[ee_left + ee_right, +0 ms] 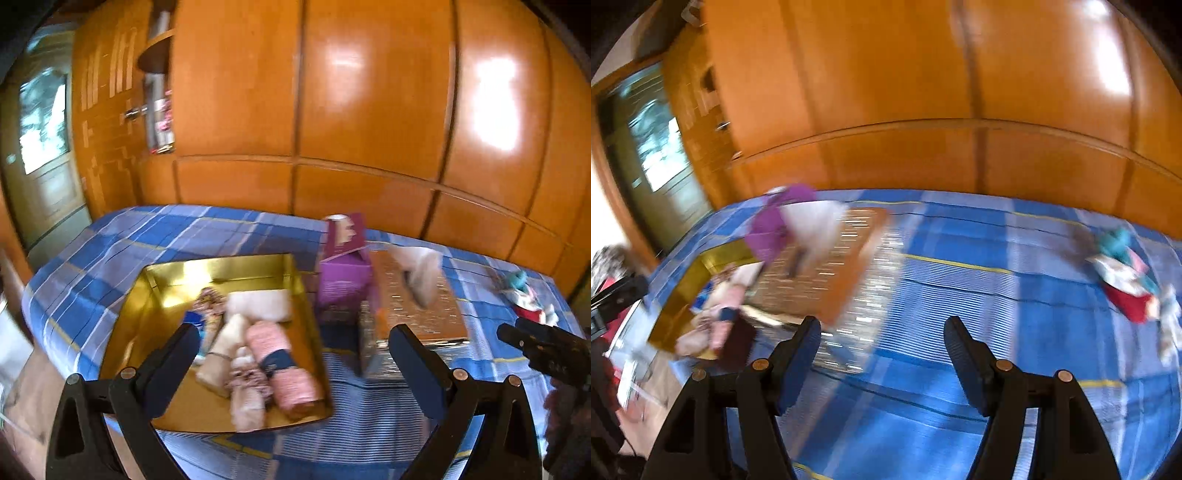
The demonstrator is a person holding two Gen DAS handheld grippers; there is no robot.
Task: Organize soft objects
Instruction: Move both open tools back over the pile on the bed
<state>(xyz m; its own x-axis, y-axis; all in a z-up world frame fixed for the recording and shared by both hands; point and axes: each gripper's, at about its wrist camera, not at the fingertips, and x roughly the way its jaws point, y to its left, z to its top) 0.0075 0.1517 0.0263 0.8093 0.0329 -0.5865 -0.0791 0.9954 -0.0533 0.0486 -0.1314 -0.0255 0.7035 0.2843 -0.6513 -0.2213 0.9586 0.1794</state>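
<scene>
Several rolled cloths already sit in the shiny gold cardboard box near the blue plaid bed's left edge. A colourful pile of loose cloths waits near the right edge. Left gripper and right gripper both gape wide, empty.

Your right gripper hangs over the blue checked bedspread with its jaws spread wide and nothing between them. To its left you see the gold tray holding rolled cloths, with a purple box and a white cloth behind it, all blurred. Far to your right a heap of coloured cloths lies on the bedspread, well apart from the tray, before the orange wooden wardrobe.
</scene>
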